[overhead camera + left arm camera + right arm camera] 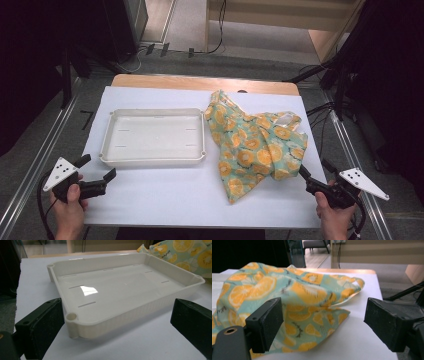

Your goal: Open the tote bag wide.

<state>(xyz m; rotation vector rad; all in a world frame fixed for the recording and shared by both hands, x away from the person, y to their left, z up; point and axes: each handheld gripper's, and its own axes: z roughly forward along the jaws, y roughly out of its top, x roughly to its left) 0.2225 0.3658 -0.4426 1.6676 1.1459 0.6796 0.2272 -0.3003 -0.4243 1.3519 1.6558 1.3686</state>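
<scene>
A white sheet covers the wooden table, leaving a strip of bare wood along the far edge. On the left half sits a shallow rectangular cream plastic tray with ribbed outer walls and small round posts at its corners; nothing lies in it, and a few thin slots mark its glossy floor. Just to its right, touching or very nearly touching the tray's right wall, lies a crumpled teal cloth printed with orange citrus slices. The cloth is bunched high at its far end and tapers to a point toward the near edge of the table.

A person's 2 hands come in from the near side. The left hand holds the left gripper near the tray's near-left corner, just off the table's left edge, its 2 black jaws spread wide and holding nothing. In the left gripper view the tray's near corner sits between and beyond the jaws, apart from both.

The right hand holds the right gripper at the table's near-right side, close to the cloth's right edge. In the right gripper view its jaws stand well apart, with the cloth heaped ahead of them; the left jaw overlaps the fabric in the picture, but I cannot tell whether it touches.
</scene>
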